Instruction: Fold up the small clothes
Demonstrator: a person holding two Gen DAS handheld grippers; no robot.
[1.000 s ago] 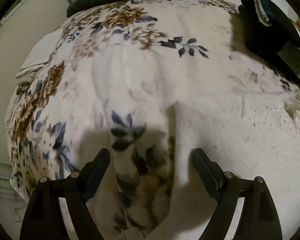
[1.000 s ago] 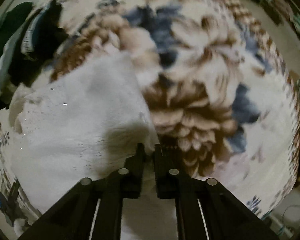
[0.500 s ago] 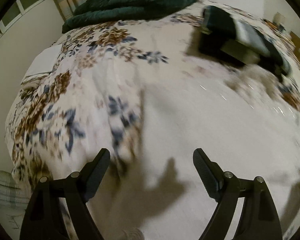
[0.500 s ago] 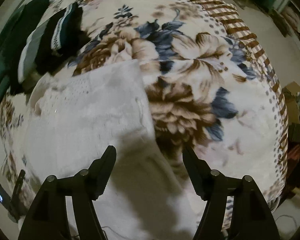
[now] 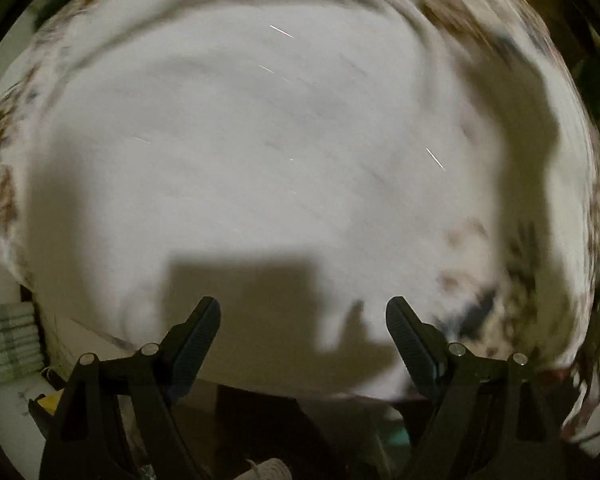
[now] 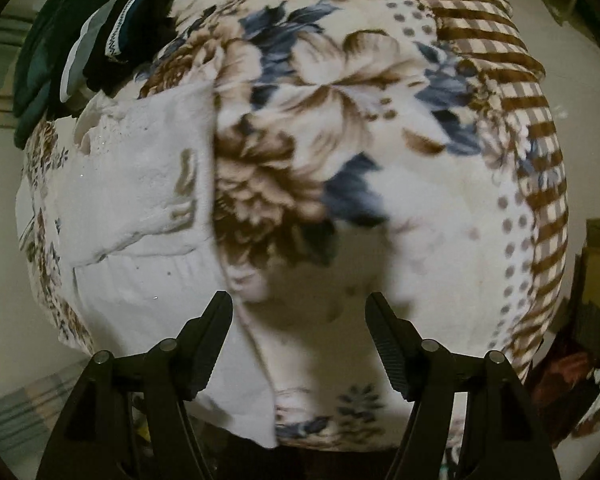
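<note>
A white garment with tiny sparkles lies spread on the floral blanket. In the left wrist view it fills most of the blurred frame. My left gripper is open and empty above the garment's near edge. My right gripper is open and empty over the garment's right edge, with the left finger over white cloth and the right finger over the blanket.
A stack of dark folded clothes sits at the far left of the blanket, next to a dark green cover. The blanket's checked brown border runs down the right. Boxes and clutter stand on the floor at right.
My right gripper opened and let go of the white garment, then pulled back. My left gripper stayed open and swung right over the garment; its view is now motion-blurred.
</note>
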